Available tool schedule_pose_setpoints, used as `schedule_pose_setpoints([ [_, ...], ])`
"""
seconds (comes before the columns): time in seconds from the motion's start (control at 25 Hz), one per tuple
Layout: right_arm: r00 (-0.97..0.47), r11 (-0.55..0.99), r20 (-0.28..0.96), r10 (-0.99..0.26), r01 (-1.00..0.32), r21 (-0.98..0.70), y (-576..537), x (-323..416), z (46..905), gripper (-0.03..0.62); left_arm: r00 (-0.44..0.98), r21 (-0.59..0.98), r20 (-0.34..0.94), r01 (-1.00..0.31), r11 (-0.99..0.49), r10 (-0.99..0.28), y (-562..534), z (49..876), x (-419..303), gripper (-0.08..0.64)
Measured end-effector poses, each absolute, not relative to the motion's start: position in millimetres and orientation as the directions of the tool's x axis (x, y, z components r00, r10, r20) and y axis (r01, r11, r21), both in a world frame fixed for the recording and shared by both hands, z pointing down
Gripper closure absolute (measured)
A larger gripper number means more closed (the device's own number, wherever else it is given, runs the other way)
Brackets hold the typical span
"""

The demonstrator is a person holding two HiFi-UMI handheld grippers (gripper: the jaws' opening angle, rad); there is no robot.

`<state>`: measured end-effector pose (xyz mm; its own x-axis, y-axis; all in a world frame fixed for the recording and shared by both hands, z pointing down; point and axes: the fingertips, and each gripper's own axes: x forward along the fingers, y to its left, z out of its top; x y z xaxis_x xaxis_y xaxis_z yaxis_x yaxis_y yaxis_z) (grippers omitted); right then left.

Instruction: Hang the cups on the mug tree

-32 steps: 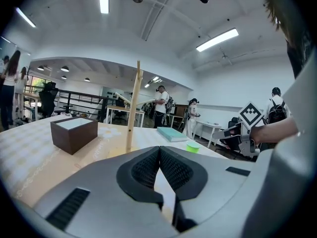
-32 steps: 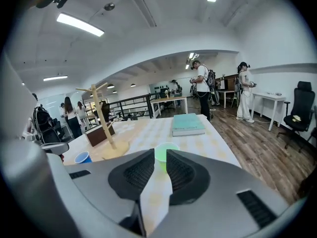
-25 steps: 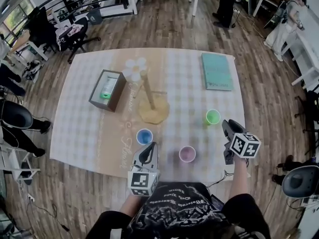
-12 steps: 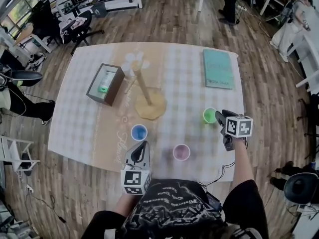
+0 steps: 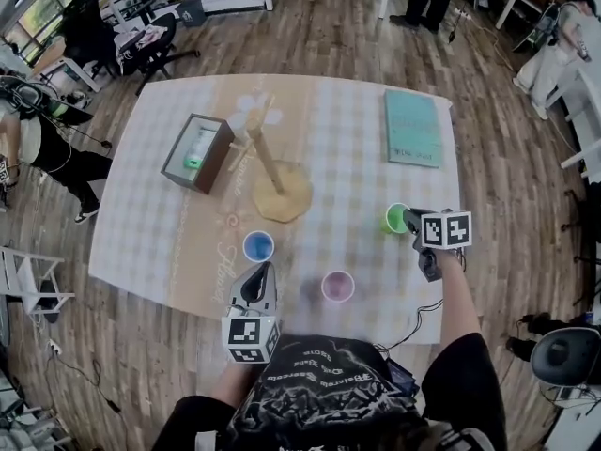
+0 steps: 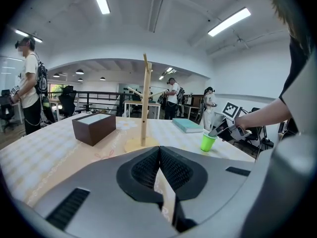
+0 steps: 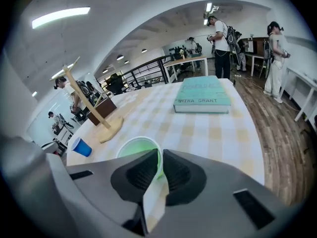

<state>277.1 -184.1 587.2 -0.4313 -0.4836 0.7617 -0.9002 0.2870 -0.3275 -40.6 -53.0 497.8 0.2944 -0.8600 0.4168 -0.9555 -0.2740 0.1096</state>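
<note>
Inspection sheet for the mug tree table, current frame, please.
Surface: checked tablecloth, lying flat.
Job's things: mug tree bare; green cup, blue cup and pink cup upright on the cloth.
Clutter: brown box, teal book.
Grippers: left gripper shut, empty; right gripper has just been closing, now pinching the green cup's rim.
Cables: one cable trails below the right hand.
Surroundings: people, office chairs, wood floor.

Our right gripper (image 7: 161,155) has just been closing its jaws on the near rim of a lime-green plastic cup (image 7: 132,148), one jaw inside, one outside. Beyond, on the checked tablecloth (image 7: 233,133), are a blue plastic cup (image 7: 81,147), a wooden mug tree (image 7: 86,98) and a teal hardback book (image 7: 203,98).
</note>
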Motion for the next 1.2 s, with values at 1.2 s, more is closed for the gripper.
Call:
schedule_pose_setpoints([
  [1.2, -0.384, 0.439, 0.492, -0.781, -0.899, -0.005, -238, 215, 439, 0.557, 0.284, 0.178, 0.41, -0.957, -0.23, -0.867, -51, 501, -52, 0.541],
])
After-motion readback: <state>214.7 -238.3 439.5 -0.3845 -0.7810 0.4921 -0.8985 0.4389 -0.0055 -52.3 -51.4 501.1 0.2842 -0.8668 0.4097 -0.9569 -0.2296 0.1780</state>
